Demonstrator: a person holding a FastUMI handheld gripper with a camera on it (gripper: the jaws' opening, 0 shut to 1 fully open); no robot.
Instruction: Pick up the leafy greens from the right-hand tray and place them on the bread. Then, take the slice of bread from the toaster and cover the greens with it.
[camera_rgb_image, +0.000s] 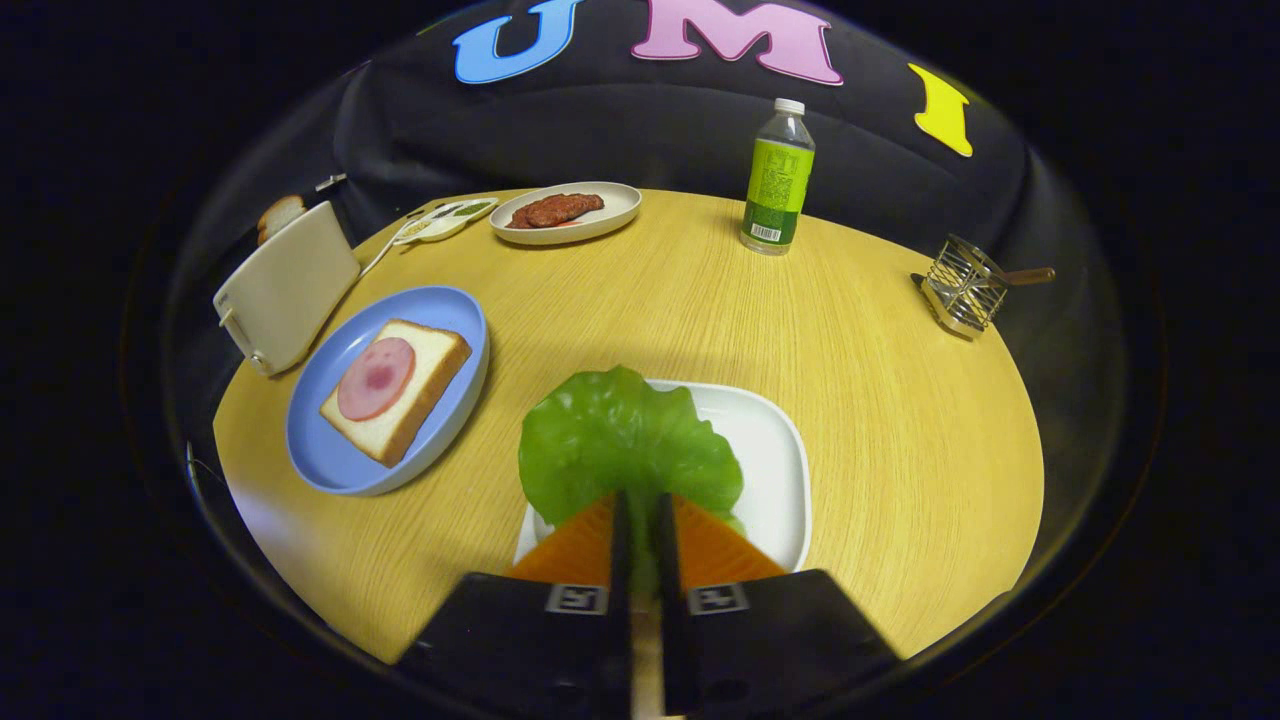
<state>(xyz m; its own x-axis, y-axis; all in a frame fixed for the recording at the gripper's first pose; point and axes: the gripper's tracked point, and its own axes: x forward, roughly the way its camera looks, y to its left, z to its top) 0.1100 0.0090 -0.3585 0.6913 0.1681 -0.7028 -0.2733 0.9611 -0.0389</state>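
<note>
With its fingers (640, 520) pinched narrow on the leafy greens (625, 445) over the white tray (775, 450), the gripper next needed carrying toward the bread (400, 390).

No legible text; bottle (778, 180) label too small; tongs (640, 515) pinch leafy greens (625, 445).

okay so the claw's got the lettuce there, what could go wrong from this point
1. The claw pinches only the near edge of the lettuce leaf, so the floppy leaf may slip out or droop on the way over.
2. The leaf is wider than the bread slice with ham on the blue plate, so it could land off-centre or drag the ham.
</note>
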